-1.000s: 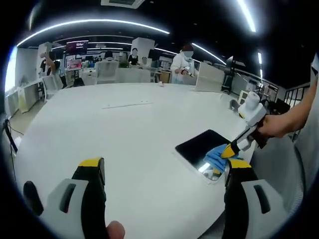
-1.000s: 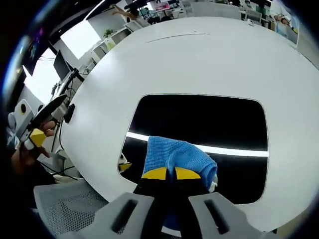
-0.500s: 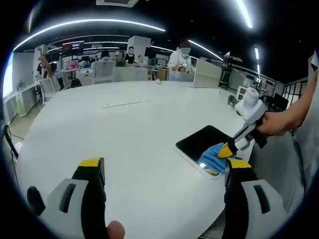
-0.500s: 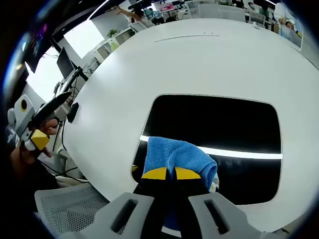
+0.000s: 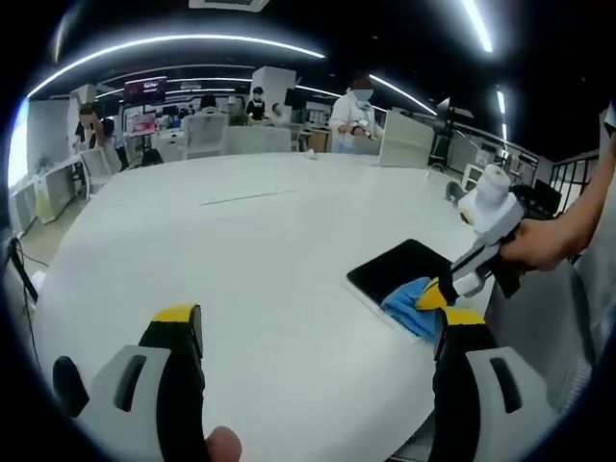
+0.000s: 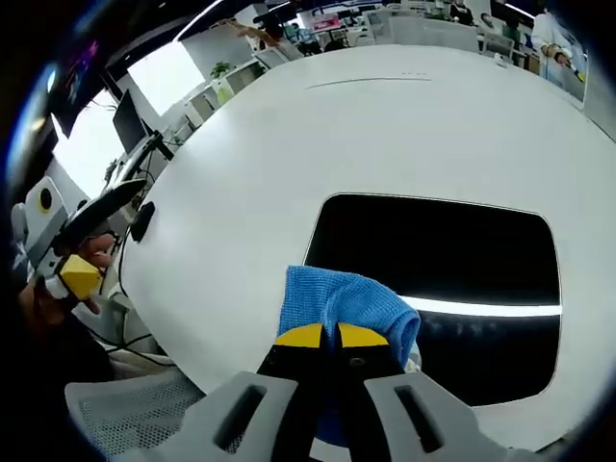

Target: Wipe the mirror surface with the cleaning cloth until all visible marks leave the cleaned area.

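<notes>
My right claw (image 6: 329, 336) is clamped on a bunched fold of the soft blue cleaning cloth (image 6: 339, 300), which looks light and limp, so I judge a pinch at the gathered edge holds it best. The cloth lies just ahead of my jaws, draped over the near corner of the dark, rounded rectangular mirror (image 6: 443, 252), flat on the white round tabletop (image 6: 289, 144); the glass looks slick and fragile. My left claw (image 5: 313, 322) hangs apart, well aside.
</notes>
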A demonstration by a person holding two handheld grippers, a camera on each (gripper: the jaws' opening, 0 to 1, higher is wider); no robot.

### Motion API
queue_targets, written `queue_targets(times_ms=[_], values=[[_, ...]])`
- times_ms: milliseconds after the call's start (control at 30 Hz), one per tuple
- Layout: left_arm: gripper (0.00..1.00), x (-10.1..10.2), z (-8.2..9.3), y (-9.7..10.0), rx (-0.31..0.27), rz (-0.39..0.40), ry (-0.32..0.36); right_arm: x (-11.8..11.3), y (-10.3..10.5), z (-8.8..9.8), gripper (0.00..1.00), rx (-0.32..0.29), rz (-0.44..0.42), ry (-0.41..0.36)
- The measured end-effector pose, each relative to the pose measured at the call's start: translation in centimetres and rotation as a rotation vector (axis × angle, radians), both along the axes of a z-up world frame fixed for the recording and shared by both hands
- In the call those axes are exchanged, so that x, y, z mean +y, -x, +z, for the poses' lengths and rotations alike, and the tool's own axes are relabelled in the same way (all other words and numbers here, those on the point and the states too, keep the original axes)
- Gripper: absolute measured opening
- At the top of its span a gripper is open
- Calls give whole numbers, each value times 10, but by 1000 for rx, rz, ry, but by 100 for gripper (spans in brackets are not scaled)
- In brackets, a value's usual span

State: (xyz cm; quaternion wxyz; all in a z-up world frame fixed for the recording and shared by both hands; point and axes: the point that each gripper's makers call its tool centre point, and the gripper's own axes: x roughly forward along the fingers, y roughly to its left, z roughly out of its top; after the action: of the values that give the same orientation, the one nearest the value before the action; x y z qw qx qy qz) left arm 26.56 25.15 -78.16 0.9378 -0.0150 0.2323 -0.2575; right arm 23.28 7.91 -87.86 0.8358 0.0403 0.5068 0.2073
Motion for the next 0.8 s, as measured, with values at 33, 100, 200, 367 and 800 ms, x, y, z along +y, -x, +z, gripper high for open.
queue_targets(times_ms=[33,100,200,367,800], values=[[99,0,0,0,0,1,1,2,1,0,0,2,3,-2],[99,-2,0,-3,1,-2,7,8,4,0,0,18,14,-17],[99,-6,3,-4,-4,-5,10,10,2,0,0,6,28,6],[99,-7,6,1,-2,-6,11,9,3,0,0,5,34,10],[99,-7,5,4,-1,17,27,9,2,-1,0,3,44,20]])
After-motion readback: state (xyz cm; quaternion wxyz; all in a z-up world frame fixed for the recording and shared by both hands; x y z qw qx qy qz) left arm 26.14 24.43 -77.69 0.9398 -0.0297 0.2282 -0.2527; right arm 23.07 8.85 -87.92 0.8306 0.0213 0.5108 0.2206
